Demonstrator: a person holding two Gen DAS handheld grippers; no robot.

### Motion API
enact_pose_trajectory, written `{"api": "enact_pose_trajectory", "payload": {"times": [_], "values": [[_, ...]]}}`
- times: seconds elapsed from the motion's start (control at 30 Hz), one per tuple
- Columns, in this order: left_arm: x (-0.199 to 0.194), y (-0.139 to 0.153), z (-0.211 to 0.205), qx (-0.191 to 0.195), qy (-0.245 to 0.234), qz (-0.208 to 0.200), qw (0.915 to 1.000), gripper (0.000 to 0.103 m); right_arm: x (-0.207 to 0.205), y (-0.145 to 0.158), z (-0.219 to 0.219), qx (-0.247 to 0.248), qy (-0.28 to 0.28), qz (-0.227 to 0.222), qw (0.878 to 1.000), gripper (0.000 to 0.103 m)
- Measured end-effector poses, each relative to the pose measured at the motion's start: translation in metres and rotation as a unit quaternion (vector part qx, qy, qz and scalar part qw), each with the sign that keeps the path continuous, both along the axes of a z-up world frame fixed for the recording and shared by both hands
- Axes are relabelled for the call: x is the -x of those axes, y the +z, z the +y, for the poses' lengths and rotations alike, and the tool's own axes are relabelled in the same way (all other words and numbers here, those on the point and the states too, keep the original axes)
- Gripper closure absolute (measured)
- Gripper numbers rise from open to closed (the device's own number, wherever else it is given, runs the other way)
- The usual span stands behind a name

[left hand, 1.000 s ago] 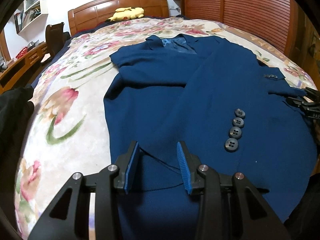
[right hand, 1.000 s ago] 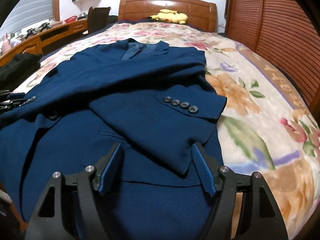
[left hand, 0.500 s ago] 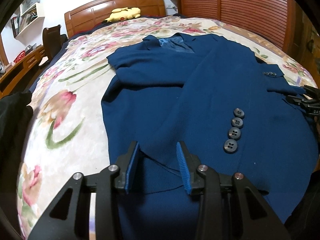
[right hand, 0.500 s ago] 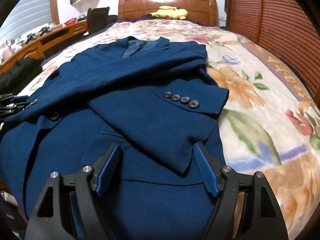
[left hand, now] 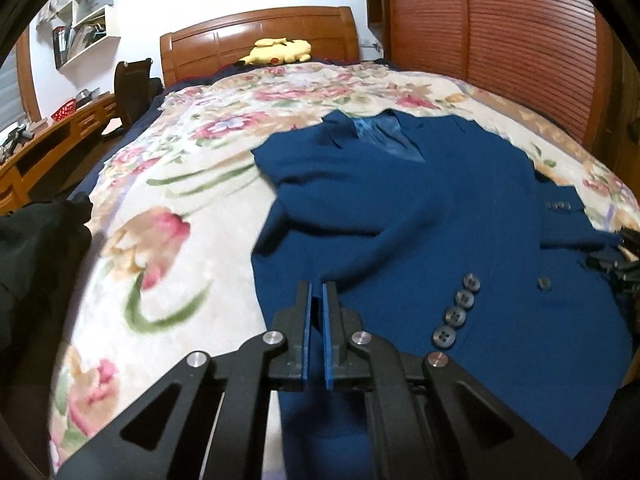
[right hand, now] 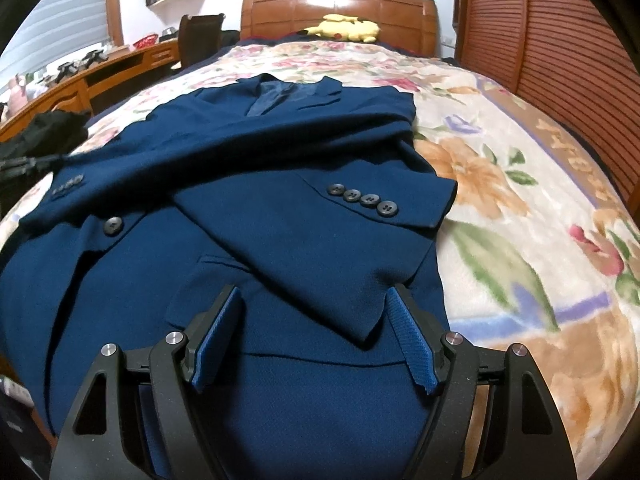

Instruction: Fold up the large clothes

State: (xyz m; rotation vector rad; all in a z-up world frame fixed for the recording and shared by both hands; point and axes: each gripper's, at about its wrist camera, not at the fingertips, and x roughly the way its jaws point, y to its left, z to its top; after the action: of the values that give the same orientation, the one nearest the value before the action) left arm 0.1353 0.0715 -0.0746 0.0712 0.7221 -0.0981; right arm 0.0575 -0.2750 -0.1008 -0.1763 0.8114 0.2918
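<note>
A navy suit jacket (left hand: 420, 220) lies face up on the floral bed cover (left hand: 168, 208), collar toward the headboard and both sleeves folded across its front. My left gripper (left hand: 316, 292) is shut at the jacket's lower left part, where a fold of blue cloth rises to the tips. My right gripper (right hand: 316, 300) stands open low over the jacket (right hand: 280, 248) near its hem. The pointed end of the buttoned sleeve (right hand: 362, 200) lies between its fingers, untouched by the pads. Each gripper shows at the edge of the other's view.
A wooden headboard (left hand: 256, 32) with a yellow plush toy (left hand: 280, 50) closes the far end of the bed. Slatted wooden doors (left hand: 500, 40) run along the right side. A desk (right hand: 80, 80), a chair (left hand: 132, 84) and a black garment (left hand: 36, 248) are on the left.
The left jaws have gone from open to shut on the cloth between them. That hand has lifted and moved a little, tugging the jacket's left side. The right gripper kept still.
</note>
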Motion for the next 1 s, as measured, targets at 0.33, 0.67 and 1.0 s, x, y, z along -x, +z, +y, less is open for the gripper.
{"api": "enact_pose_trajectory", "payload": {"times": [0.33, 0.67, 1.0], "values": [[0.027, 0.0, 0.009, 0.033, -0.016, 0.007, 0.9993, 0.082, 0.001, 0.003, 0.003, 0.009, -0.006, 0.005, 1.0, 0.027], [0.086, -0.02, 0.011, 0.023, -0.025, 0.029, 0.999, 0.065, 0.031, 0.014, -0.005, 0.027, -0.007, -0.017, 0.999, 0.027], [0.113, -0.032, 0.008, 0.031, -0.014, 0.04, 0.9986, 0.064, 0.052, 0.015, -0.043, 0.024, -0.028, -0.014, 0.999, 0.027]]}}
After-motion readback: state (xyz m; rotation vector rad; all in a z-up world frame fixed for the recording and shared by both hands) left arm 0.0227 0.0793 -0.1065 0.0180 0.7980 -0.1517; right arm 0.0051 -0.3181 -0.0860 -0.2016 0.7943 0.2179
